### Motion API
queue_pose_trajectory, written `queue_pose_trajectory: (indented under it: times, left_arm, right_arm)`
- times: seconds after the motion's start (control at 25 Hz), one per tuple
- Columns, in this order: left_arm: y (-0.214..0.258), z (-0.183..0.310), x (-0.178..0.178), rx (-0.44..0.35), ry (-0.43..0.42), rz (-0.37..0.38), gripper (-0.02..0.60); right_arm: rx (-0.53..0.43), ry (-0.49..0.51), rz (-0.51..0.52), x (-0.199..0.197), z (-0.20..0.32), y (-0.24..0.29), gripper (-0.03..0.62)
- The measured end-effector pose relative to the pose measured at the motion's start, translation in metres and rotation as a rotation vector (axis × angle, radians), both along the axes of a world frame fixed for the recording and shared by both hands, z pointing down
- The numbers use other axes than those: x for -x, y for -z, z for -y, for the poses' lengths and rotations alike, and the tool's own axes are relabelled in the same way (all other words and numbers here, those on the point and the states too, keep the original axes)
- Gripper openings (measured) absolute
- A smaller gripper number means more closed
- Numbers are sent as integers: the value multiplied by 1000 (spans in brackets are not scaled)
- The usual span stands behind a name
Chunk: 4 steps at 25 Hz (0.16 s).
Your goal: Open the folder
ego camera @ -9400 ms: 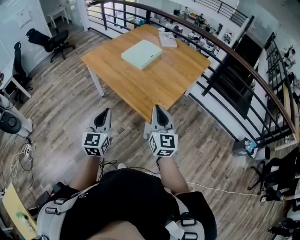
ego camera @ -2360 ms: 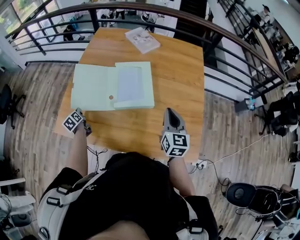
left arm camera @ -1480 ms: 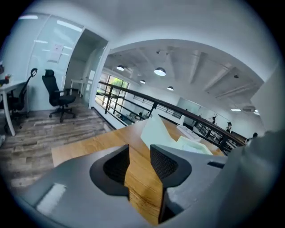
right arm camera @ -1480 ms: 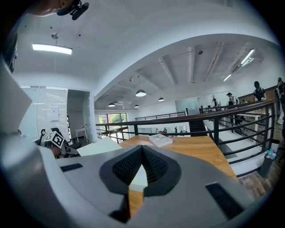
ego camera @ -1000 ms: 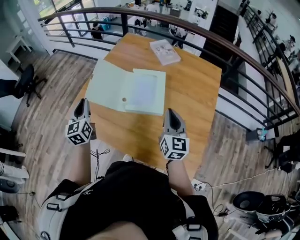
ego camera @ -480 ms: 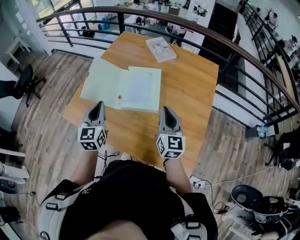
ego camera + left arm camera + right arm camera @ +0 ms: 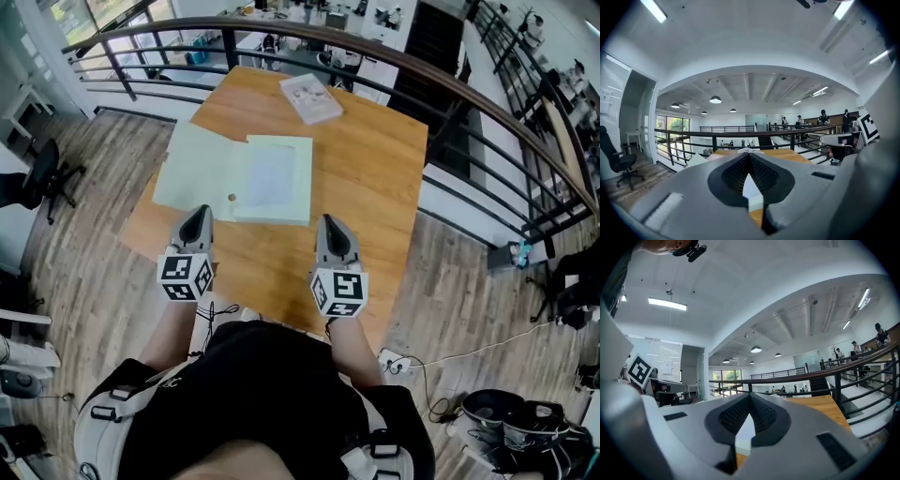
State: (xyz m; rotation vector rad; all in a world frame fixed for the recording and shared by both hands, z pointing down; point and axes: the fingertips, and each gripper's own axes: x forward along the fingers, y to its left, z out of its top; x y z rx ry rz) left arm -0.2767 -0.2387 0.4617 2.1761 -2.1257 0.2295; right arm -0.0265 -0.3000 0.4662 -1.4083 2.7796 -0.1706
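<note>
The pale green folder [image 7: 272, 178] lies open on the wooden table [image 7: 370, 178], its cover [image 7: 192, 169] flat to the left with a small round button [image 7: 232, 198] near the fold. My left gripper [image 7: 199, 213] hovers over the table's near edge just short of the folder, shut and empty. My right gripper [image 7: 330, 221] is level with it to the right, also shut and empty. In the left gripper view the jaws [image 7: 749, 154] meet at the tips, with a pale sliver of folder [image 7: 752, 190] behind them. The right gripper view shows the same closed tips [image 7: 750, 394].
A booklet [image 7: 311, 98] lies at the table's far edge. A dark railing [image 7: 441, 89] curves behind and to the right of the table. An office chair [image 7: 37, 173] stands on the wood floor at the left. Cables [image 7: 450, 361] trail on the floor at the right.
The folder, closed in the oldest frame, now lies open. Over the last second my left gripper came in from the table's left edge to sit beside the right one.
</note>
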Motion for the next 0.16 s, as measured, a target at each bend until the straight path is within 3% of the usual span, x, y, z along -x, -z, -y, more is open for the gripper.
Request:
queue_pose_trajectory:
  times: [0.16]
  left_arm:
    - [-2, -7, 6, 5, 4, -23, 5]
  right_arm:
    - [-2, -1, -1, 3, -7, 0, 6]
